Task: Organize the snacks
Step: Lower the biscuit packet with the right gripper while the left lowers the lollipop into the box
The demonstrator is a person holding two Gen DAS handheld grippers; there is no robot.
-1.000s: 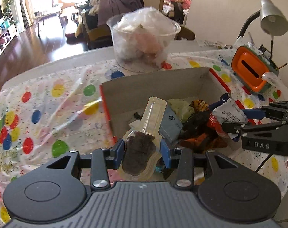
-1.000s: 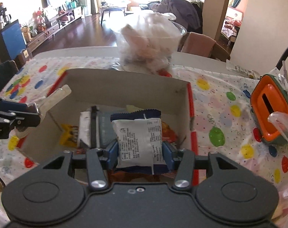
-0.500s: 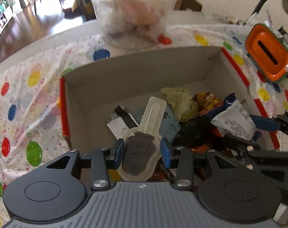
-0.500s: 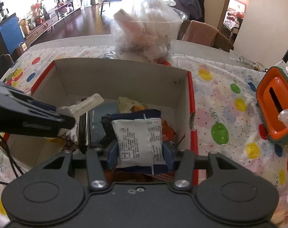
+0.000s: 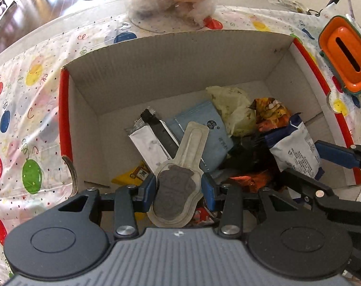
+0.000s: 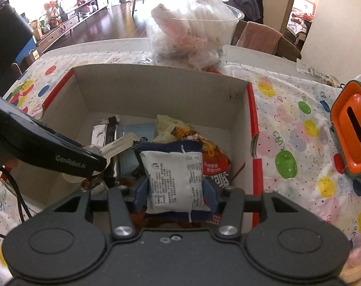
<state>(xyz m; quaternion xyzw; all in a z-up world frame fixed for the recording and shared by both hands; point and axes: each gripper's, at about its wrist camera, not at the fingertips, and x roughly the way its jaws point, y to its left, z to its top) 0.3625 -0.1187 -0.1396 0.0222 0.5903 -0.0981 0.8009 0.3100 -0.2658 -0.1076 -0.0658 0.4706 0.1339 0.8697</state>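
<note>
An open cardboard box (image 5: 170,59) with red outer sides sits on the table and holds several snack packets. My left gripper (image 5: 179,188) is shut on a clear packet with a dark snack (image 5: 178,186), held over the box's near left part. My right gripper (image 6: 175,190) is shut on a white and blue snack packet (image 6: 173,178), held over the box's near right part. That packet also shows in the left wrist view (image 5: 297,152). The box also shows in the right wrist view (image 6: 156,88).
A clear tub of plastic bags (image 6: 192,38) stands behind the box. An orange and green container (image 5: 344,57) stands at the right. The table wears a cloth with coloured dots (image 5: 25,119). A chair with a pink towel (image 6: 259,38) stands beyond the table.
Both grippers have moved forward and down over the box with their packets still held. The box interior fills more of both views.
</note>
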